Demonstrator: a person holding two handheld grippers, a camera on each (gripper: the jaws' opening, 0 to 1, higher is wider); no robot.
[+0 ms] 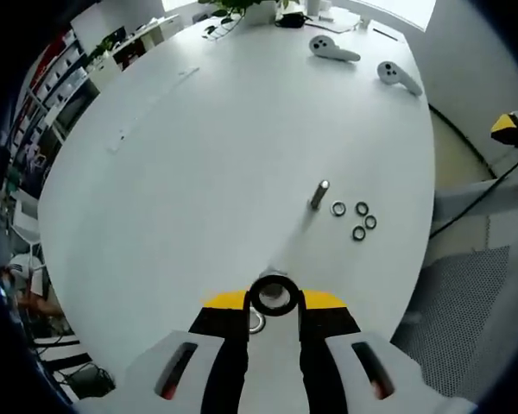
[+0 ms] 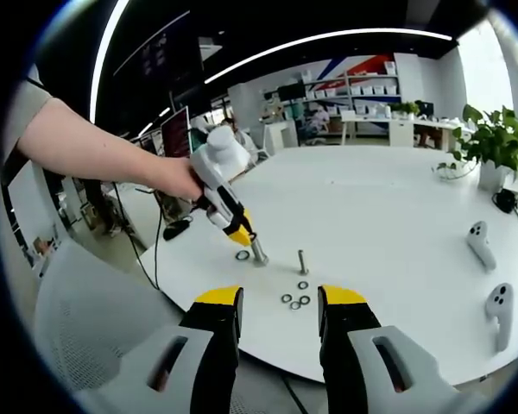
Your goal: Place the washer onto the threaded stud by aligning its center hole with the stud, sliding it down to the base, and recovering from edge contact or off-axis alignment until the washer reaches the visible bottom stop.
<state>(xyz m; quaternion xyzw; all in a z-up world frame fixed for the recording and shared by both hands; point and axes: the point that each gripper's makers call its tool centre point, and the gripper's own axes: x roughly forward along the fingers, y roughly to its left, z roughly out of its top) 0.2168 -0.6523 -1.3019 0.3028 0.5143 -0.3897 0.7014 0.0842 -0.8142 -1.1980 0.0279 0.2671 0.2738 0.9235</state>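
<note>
Between the left gripper point(image 1: 274, 312) jaws sits a metal cylinder point(image 1: 273, 295), clamped, end-on to camera, probably a sleeve for pressing washers down. Just beside its tip lies a washer point(image 2: 243, 255) on the table point(image 1: 198, 172). Threaded stud point(image 1: 319, 194) stands upright nearby, bare, four loose washers point(image 1: 356, 220) beside it. Right gripper point(image 2: 279, 306) is wide open, empty, hovering off the table edge.

Both views are bright and evenly lit. In the right gripper view, long ceiling light strips point(image 2: 328, 39) curve overhead, bent by the fisheye lens, and daylight washes out the far right edge beyond the plant point(image 2: 492, 138). The white table point(image 1: 198, 172) shows soft glare and faint shadows; the stud point(image 1: 319, 195) casts a pale streak toward the camera. Shelves near the table's left edge smear and stretch. Focus stays fairly sharp at centre.
</note>
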